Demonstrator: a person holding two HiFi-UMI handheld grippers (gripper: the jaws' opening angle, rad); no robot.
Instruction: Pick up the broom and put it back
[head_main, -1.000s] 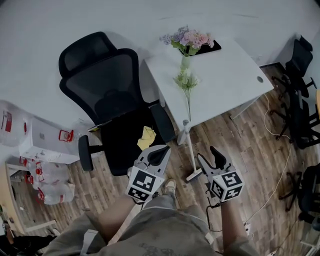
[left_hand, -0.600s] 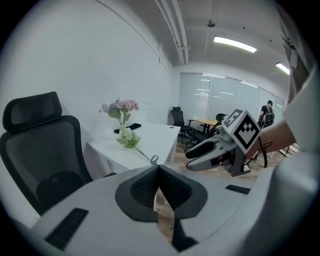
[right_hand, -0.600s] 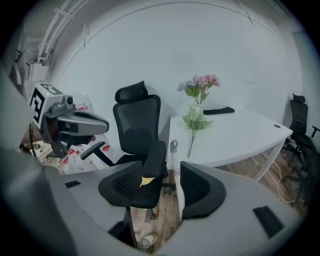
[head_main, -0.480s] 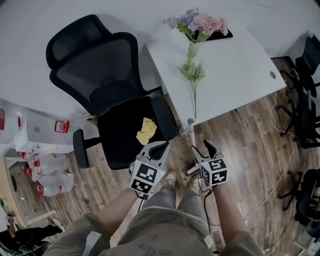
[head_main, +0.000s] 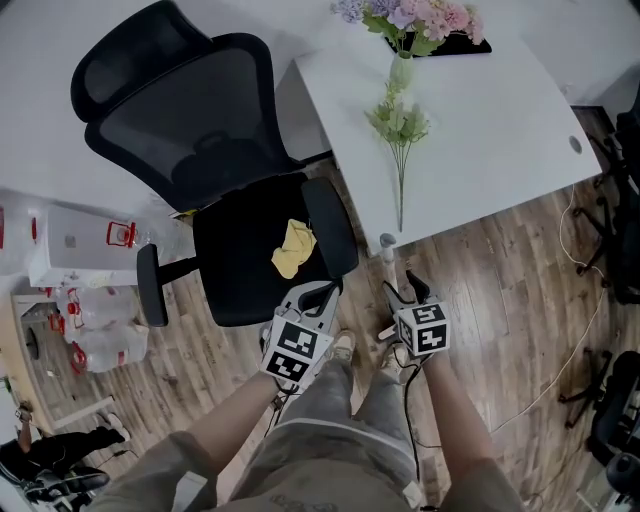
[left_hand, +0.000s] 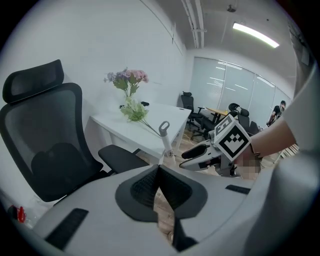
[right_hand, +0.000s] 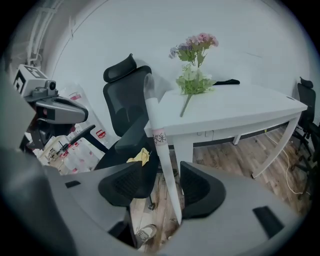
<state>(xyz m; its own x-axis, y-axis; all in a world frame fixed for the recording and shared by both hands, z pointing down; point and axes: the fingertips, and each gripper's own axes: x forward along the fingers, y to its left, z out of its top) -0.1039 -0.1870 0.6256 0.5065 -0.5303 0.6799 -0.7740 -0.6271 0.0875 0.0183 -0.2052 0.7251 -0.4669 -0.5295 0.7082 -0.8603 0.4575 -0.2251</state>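
Broom (right_hand: 162, 150) upright at desk (head_main: 480, 130) corner, its handle between right gripper's (right_hand: 163, 174) wide-apart jaws, unclamped. Left gripper (left_hand: 158, 175) off that corner, jaws pressed together, empty.

Jaws of left gripper (head_main: 323, 292) together, of right gripper (head_main: 403, 291) apart.
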